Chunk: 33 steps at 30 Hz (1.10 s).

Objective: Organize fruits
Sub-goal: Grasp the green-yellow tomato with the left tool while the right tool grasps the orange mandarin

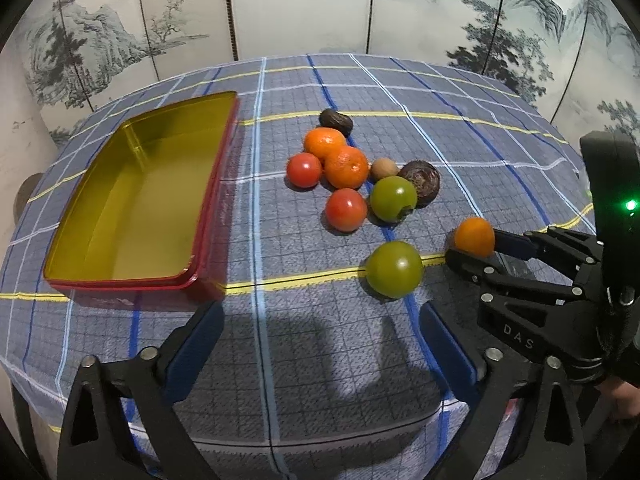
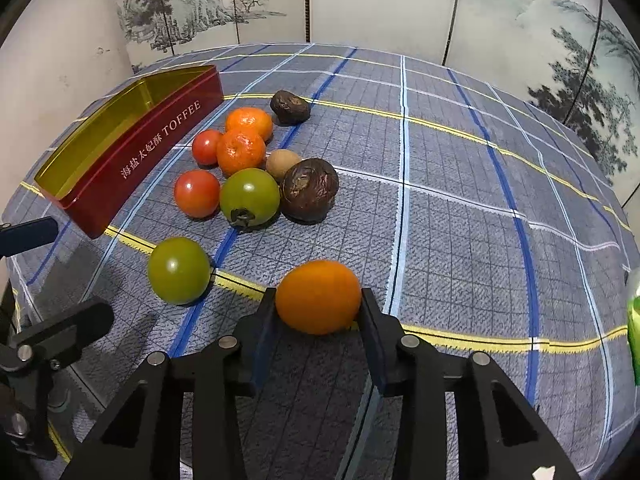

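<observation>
Right wrist view gave us the orange fruit (image 2: 318,297) at lower centre, pinched between the pads of our right gripper (image 2: 319,312). Left of it sat a green fruit (image 2: 178,270); the red tin (image 2: 132,152) lay upper left. Our left gripper (image 1: 320,344) stood spread, holding nothing.

Table w/ plaid cloth (image 1: 304,360), open tin (image 1: 132,200), loose fruit pile (image 1: 348,172)

Nine fruits (image 1: 346,172) lie clustered on the cloth beside an empty, open red tin (image 1: 132,204).
</observation>
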Motion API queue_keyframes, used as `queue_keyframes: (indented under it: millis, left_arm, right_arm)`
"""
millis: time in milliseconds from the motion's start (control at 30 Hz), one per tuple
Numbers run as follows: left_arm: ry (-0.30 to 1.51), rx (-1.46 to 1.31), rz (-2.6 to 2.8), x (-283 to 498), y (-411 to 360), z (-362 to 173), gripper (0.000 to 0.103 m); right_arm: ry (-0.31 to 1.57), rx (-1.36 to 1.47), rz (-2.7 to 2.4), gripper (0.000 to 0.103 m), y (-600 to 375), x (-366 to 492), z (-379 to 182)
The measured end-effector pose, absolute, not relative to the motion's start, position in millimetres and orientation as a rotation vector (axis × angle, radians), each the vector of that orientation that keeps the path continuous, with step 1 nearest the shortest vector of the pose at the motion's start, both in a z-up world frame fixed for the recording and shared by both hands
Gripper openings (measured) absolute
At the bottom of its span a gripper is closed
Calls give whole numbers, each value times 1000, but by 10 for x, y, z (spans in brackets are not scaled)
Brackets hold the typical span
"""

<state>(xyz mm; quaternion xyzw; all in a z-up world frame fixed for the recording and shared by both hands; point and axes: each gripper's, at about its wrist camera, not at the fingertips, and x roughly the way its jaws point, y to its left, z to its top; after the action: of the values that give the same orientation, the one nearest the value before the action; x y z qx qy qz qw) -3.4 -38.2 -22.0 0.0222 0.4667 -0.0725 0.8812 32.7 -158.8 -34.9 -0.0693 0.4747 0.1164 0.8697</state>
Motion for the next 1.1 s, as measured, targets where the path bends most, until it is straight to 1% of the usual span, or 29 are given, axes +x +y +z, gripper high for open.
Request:
queue_keyframes:
  millis: [233, 700, 900, 967, 1033, 1100]
  left_arm:
    - [989, 48, -177, 32, -468, -278, 94]
    - [1010, 66, -208, 211, -673, -368, 83]
    - [1014, 71, -207, 329, -736, -405, 74]
    - [1019, 75, -204, 357, -745, -424, 68]
    - [1021, 71, -206, 371, -743, -441, 65]
    - [1025, 68, -207, 382, -743, -455, 60]
  right_arm:
    - [978, -141, 248, 34, -1671, 376, -351]
    - [939, -128, 161, 33, -2125, 939, -379]
    - [921, -138, 174, 33, -2160, 1047, -392]
    - [916, -134, 176, 33, -2174, 1063, -397]
    - [915, -126, 179, 34, -2183, 1079, -403]
    - [911, -124, 179, 34, -2182, 1078, -407]
